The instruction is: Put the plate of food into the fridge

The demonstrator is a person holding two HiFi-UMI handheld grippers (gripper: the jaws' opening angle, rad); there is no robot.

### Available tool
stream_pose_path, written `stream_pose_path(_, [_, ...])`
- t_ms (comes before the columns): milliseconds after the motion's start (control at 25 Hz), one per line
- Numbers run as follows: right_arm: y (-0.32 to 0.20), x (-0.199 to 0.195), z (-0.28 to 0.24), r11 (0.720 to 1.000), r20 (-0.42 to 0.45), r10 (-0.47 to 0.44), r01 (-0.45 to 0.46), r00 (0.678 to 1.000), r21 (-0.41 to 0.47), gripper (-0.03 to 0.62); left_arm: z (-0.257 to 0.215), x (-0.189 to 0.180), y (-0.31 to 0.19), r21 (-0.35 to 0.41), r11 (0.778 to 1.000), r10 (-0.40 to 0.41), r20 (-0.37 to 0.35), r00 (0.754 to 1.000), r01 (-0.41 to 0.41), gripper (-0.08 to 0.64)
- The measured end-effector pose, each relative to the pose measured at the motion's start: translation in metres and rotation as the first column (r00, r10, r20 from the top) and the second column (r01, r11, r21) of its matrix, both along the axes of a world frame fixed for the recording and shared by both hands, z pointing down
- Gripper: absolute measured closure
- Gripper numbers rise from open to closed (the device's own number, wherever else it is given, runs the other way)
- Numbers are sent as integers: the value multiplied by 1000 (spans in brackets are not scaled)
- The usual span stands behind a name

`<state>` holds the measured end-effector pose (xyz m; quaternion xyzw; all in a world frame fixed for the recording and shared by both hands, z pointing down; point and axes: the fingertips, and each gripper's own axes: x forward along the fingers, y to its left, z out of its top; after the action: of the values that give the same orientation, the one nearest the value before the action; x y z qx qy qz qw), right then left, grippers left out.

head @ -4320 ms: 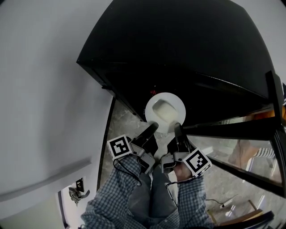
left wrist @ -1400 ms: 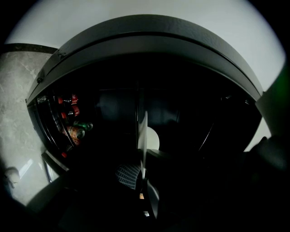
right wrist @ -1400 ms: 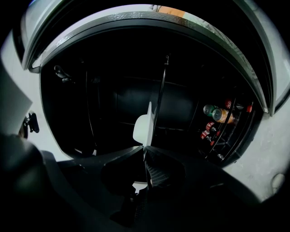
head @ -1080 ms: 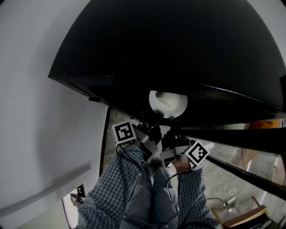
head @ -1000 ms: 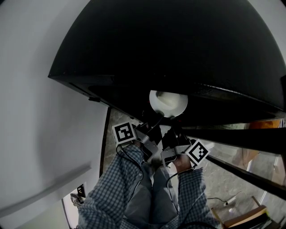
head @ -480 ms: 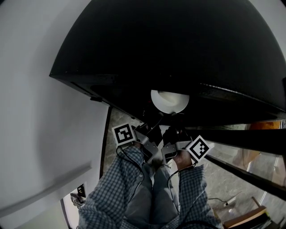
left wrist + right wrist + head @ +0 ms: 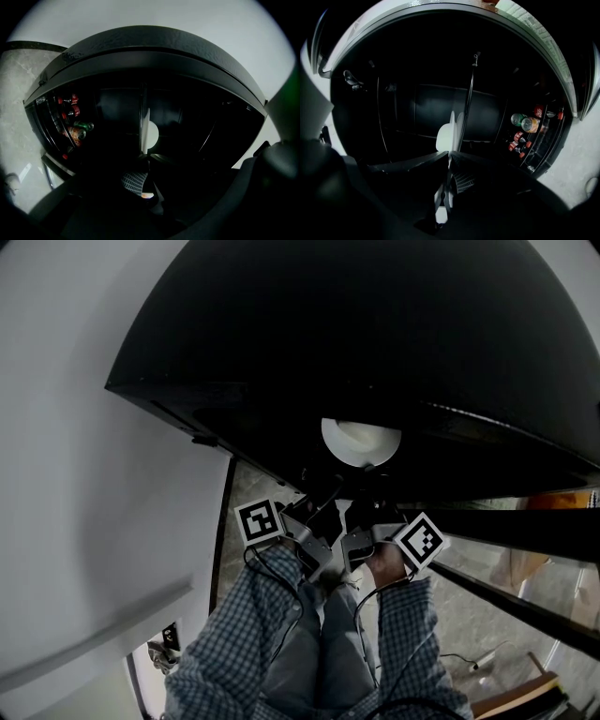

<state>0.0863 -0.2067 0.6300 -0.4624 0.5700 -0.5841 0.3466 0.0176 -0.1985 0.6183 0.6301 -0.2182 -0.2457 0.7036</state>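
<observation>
- Plate [image 7: 361, 439]: white, round, straight ahead of me. Its far part is under the black top of the fridge [image 7: 375, 334], its near part out in the light.
- Left gripper [image 7: 323, 501]: narrow, clamped on the plate's near-left rim. In the left gripper view the jaws of the left gripper [image 7: 146, 157] run together onto the plate [image 7: 152, 133]. That view is dark, so the pinch reads faintly.
- Right gripper [image 7: 368, 507]: narrow, clamped on the near-right rim. In the right gripper view the right gripper [image 7: 450, 157] has both jaws closed over the thin white edge of the plate [image 7: 446, 136].
- Both gripper views show the plate edge-on, so I judge it is riding flat in line with the jaws. A pale hump sits on 1 face; likely the food, too dim to name.
- Key relation: the plate sits dead ahead, between the 2 grippers, with neither arm nearer. The dark cavity opens directly beyond its far rim, so my judgement is a straight, level push forward with both hands matched.
- Cans [image 7: 525, 123] stand in the door rack, off to the right in the right gripper view and well apart from the plate.
- Risk, as I see it: uneven push tilts the plate and slides the food.
</observation>
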Motion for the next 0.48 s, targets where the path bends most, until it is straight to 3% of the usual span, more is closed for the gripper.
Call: stream_pose_path(480, [1, 1, -4, 1000, -47, -13, 13, 999, -1, 568, 0, -7, 5, -5, 1000, -25, -14, 1000, 24, 541])
